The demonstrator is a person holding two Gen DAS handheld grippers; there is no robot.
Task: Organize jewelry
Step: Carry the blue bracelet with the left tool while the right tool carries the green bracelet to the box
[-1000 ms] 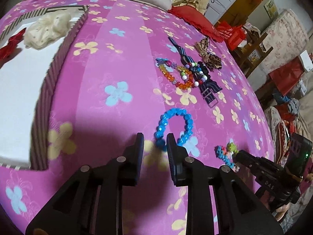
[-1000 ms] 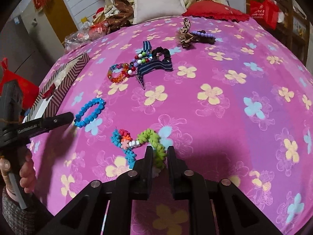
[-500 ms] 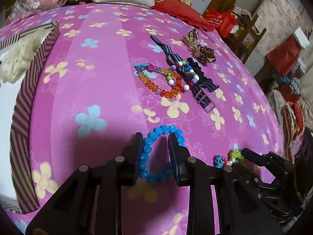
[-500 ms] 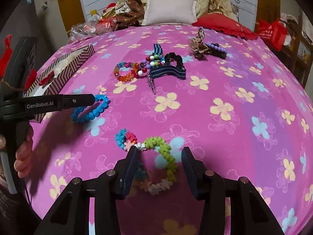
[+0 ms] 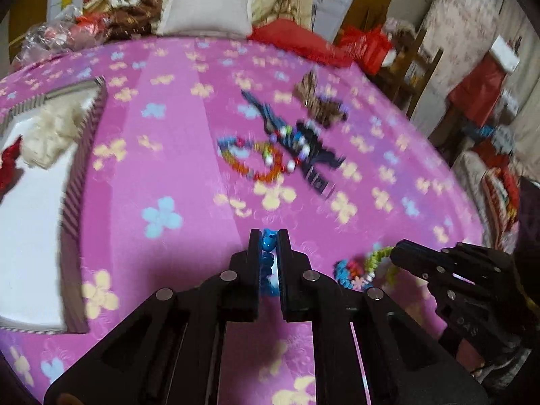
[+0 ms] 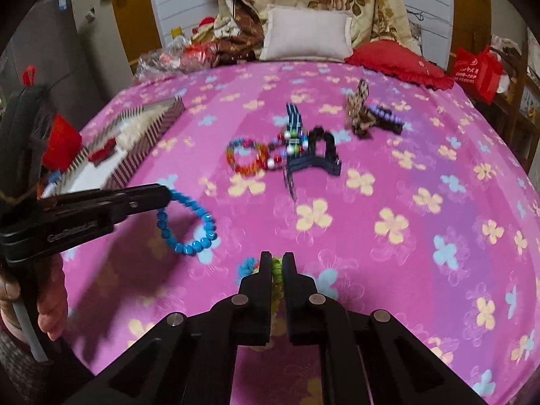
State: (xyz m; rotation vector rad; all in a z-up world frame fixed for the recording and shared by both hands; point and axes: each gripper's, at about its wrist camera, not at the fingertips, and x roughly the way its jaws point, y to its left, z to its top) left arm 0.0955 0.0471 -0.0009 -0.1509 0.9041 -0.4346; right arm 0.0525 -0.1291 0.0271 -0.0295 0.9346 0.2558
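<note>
The pick-up step is in hand: the blue bead bracelet (image 6: 189, 226) is pinched in the left gripper (image 5: 269, 239), the multicoloured bracelet (image 5: 364, 266) in the right gripper (image 6: 276, 263), both jaws having just closed. Next, both must be carried to the striped box (image 5: 77, 168), left of the tools

A bed under a pink cover printed with yellow and blue flowers (image 6: 388, 175) carries everything. At its left side lies a shallow striped cardboard box (image 6: 135, 165) with a white floor. Near the middle lie an orange and multicoloured bead bracelet (image 6: 244, 157), a navy striped ribbon strap (image 6: 314, 162) touching it, and farther back a leopard-print bow (image 6: 359, 108). At the head lie a grey pillow (image 6: 307, 33) and a red cushion (image 6: 398, 62).
</note>
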